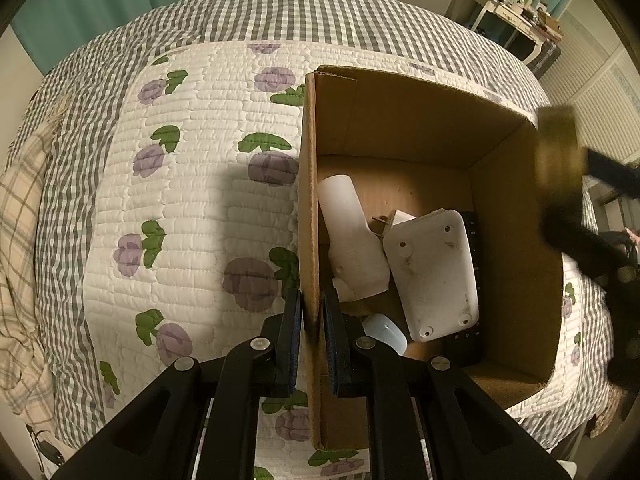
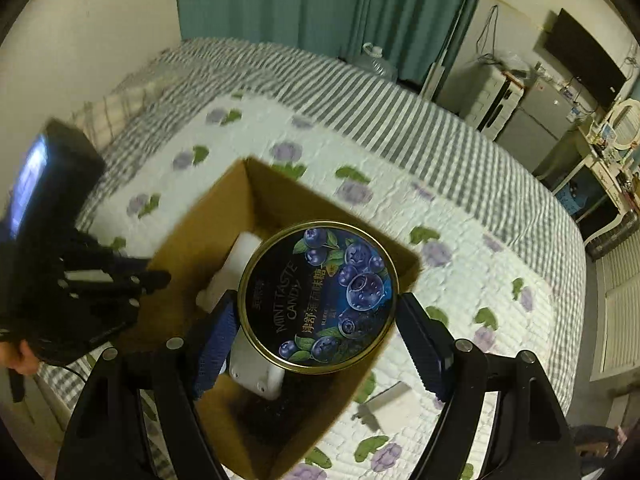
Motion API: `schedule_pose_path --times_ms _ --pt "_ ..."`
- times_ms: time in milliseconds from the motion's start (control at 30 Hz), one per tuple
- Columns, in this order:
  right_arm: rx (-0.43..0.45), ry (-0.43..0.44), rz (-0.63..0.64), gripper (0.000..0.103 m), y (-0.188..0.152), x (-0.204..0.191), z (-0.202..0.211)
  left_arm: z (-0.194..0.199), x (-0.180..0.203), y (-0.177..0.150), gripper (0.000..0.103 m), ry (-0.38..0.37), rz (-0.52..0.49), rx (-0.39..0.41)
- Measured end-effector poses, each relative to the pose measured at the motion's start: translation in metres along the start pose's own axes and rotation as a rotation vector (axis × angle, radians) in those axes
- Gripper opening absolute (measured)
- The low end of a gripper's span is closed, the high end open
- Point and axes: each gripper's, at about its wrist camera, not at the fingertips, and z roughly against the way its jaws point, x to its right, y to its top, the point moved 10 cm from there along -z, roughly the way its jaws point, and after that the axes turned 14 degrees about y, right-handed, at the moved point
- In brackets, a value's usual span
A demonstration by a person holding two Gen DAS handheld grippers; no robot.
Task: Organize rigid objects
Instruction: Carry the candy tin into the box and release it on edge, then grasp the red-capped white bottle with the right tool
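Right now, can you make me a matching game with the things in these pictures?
Things:
1. candy tin
2. cardboard box
3. left claw
4. white bottle

Where or how:
A. lying inside the box
B. pinching the box's wall
C. held between the right claw's fingers, above the box
D. sitting on the flowery quilt

Pairs: 1-C, 2-D, 3-B, 4-A

One cardboard box, one candy tin, two white plastic items inside
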Motion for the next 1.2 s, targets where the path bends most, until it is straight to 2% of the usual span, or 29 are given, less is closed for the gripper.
schedule_pose_path --times_ms 367,533,633,767,967,1200 --pt "-0.042 -0.050 -0.028 0.078 -0.028 0.016 -0.030 0.000 -0.002 0.000 0.010 -0.001 0.008 -0.001" --pt "-0.016 -0.025 -0.049 0.079 -0.029 0.017 -0.026 0.000 -0.003 0.001 0.010 0.000 0.009 0.002" --pt "0.013 -0.024 -0.074 0.086 -0.027 0.020 -0.019 0.000 -0.003 0.001 0.010 0.001 0.008 0.005" --pt "0.073 -0.029 -0.090 0.089 -0.020 0.026 0.002 0.000 -0.004 0.001 0.010 -0.001 0.016 0.004" --pt "0.166 -0.052 -0.191 0.089 -0.016 0.067 0.044 0.003 -0.004 0.001 0.010 0.002 0.018 0.008" --pt "0.255 -0.139 -0.365 0.089 -0.034 0.149 0.085 0.004 -0.004 0.002 0.010 0.004 0.019 0.012"
